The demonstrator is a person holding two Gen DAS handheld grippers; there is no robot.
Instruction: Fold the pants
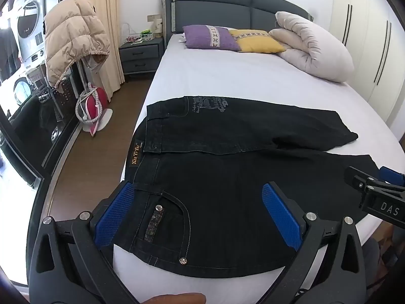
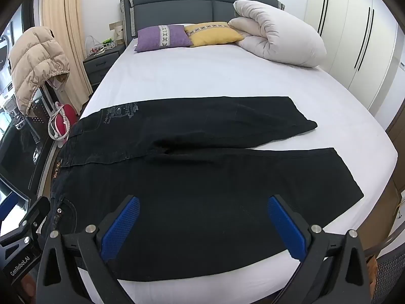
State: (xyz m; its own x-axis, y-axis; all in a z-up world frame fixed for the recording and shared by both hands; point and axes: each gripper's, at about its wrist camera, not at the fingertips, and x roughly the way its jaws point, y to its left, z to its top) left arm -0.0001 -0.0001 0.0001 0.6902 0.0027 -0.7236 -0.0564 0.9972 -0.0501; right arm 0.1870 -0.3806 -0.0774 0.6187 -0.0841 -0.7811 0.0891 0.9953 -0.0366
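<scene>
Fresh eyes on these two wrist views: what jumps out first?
The black jeans dominate, spread flat across the near end of the white bed, waistband to the left and both legs running right. Both sets of tongs hover open just above the near leg, left tongs by the studded pocket, right tongs farther along. Then colour: purple pillow and yellow pillow at the grey headboard.

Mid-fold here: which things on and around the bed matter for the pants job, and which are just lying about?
For the job: black pants, left gripper, right gripper, bed sheet.

Lying about: purple pillow, yellow pillow, rolled duvet, beige puffer jacket, nightstand.
</scene>
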